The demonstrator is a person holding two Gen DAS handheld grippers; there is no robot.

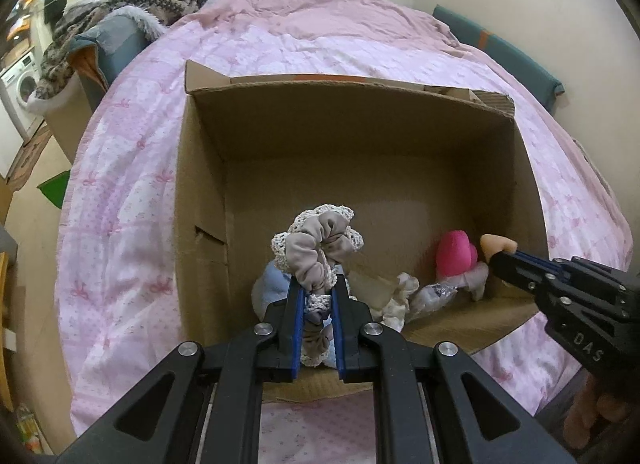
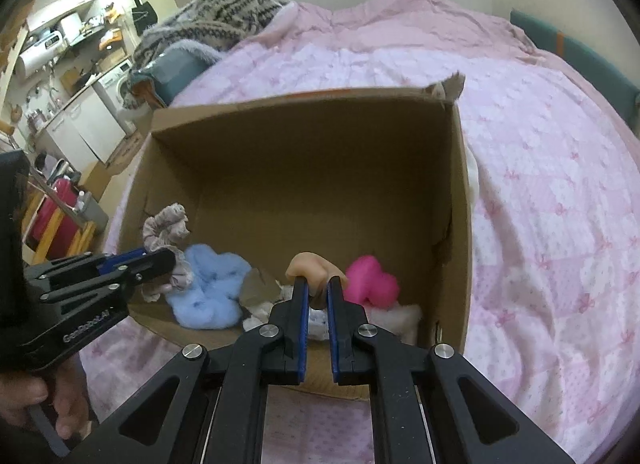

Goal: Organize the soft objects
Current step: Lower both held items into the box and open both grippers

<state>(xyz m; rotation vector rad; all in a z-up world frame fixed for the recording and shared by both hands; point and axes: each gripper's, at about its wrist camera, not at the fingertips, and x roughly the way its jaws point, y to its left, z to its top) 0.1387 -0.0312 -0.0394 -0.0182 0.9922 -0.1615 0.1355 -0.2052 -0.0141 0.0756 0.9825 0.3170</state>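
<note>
A pink quilted bedspread covers the bed beneath both grippers, and on it, ahead of the fingers, stands an open cardboard box whose near wall sits just under the fingertips.

The left gripper pinches a beige scrunchie trimmed with cream crochet lace; the gathered ring stands up beyond the fingertips while more of it bunches between the blue pads. It looks very light and limp, so it should crush flat in a grip and drop without bouncing. Taking it across one bunched side of the ring, as here, seems secure.

The right gripper is closed on a small peach-coloured soft lump, smooth and rounded, poking out past the fingertips. It appears squashy and springy like foam, so it may squirm out if held only by its edge.

Inside the box, below and beyond the fingers, lie a fluffy blue scrunchie and a bright pink soft toy, with pale scraps between them.
</note>
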